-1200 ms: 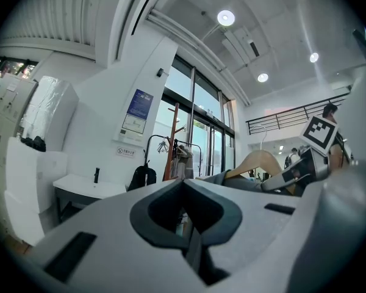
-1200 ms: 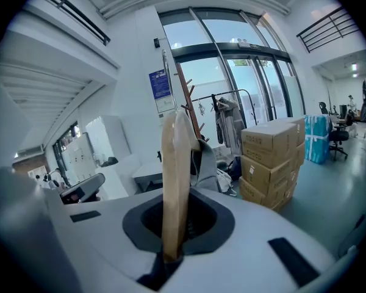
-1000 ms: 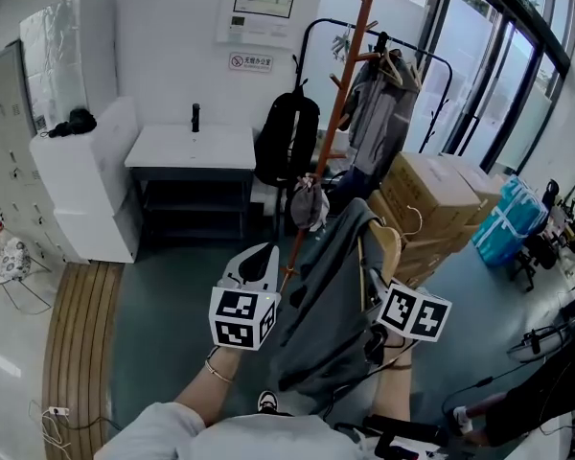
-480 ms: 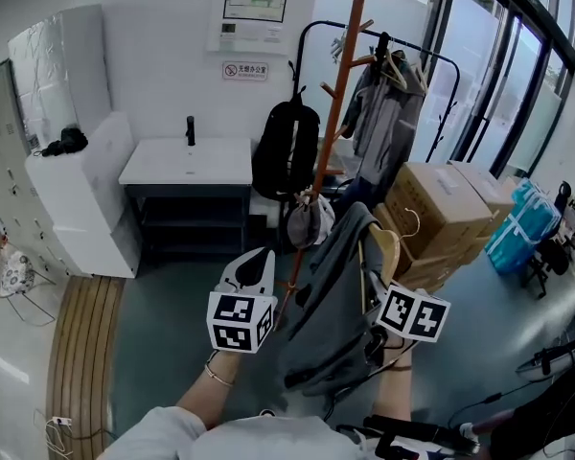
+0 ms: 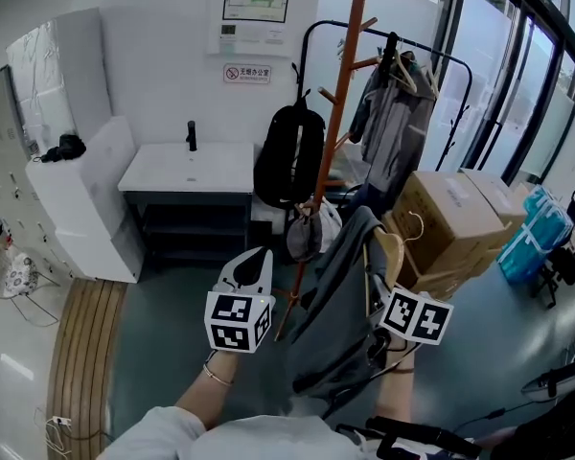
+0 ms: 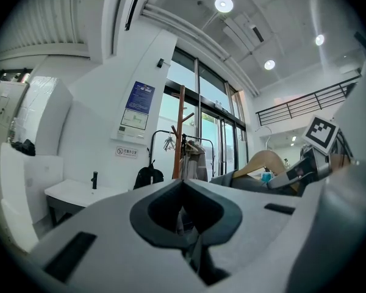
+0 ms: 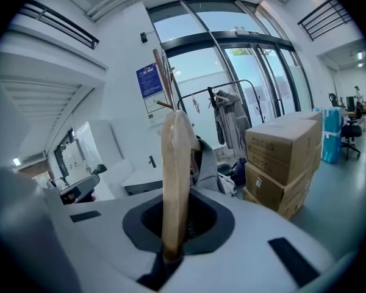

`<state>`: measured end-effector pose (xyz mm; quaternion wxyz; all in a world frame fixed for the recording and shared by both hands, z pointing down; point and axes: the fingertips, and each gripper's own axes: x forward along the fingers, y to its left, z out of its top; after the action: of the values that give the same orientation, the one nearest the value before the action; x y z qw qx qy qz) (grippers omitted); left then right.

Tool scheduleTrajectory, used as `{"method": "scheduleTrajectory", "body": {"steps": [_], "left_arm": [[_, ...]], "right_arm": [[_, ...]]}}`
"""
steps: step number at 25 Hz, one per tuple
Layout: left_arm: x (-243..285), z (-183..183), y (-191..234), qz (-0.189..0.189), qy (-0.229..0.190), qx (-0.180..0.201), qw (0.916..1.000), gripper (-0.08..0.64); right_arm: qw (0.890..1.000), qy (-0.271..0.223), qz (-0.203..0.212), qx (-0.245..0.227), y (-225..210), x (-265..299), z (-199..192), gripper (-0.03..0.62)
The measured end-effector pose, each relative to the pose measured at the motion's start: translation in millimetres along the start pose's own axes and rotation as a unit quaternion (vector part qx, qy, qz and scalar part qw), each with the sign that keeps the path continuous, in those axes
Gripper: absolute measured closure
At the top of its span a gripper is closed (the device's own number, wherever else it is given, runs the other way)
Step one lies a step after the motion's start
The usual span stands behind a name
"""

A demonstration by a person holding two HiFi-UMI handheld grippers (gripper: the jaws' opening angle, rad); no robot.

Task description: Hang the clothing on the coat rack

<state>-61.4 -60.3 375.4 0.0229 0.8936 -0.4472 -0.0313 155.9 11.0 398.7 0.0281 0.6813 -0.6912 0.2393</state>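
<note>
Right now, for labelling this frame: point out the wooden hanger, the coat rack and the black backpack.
wooden hanger [image 7: 175, 163]: right gripper view, its wooden arm.
coat rack [image 5: 341, 84]: head view, upper orange pole.
black backpack [image 5: 287, 156]: head view, middle of body.

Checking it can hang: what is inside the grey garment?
A wooden hanger: one arm sticks out of the grey garment, and the right gripper is shut on the hanger. Fabric covers the rest.

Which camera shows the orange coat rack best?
The head view: the coat rack stands there nearly whole, pole and pegs. The left gripper view shows it small and far off; the right gripper view shows only its top above the wooden hanger.
</note>
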Motion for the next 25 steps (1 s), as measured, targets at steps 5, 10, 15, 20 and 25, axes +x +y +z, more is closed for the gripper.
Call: {"method": "scheduleTrajectory", "body": {"steps": [5, 10, 15, 20, 25], "left_arm": [[22, -7, -6, -0.001, 0.005, -0.002, 1.0, 0.552], [39, -13, -7, -0.005, 0.013, -0.001, 0.9999, 0.552], [57, -19, -3, -0.006, 0.018, -0.004, 0.9998, 0.552], [86, -18, 4, -0.016, 0.014, 0.001, 0.9998, 0.552], [125, -1, 15, -0.026, -0.009, 0.004, 0.9996, 0.551]], "right_arm": [[1.0, -0.002, 0.001, 0.001, -17, 11, 12, 0.569], [1.0, -0.004, -0.004, -0.002, -30, 22, 21, 0.57], [1.0, -0.003, -0.005, -0.008, -37, 37, 30, 0.57], [1.0, -0.007, -0.013, -0.006, -47, 54, 40, 0.57], [1.0, -0.016, -0.025, -0.011, -60, 77, 63, 0.569]]}}
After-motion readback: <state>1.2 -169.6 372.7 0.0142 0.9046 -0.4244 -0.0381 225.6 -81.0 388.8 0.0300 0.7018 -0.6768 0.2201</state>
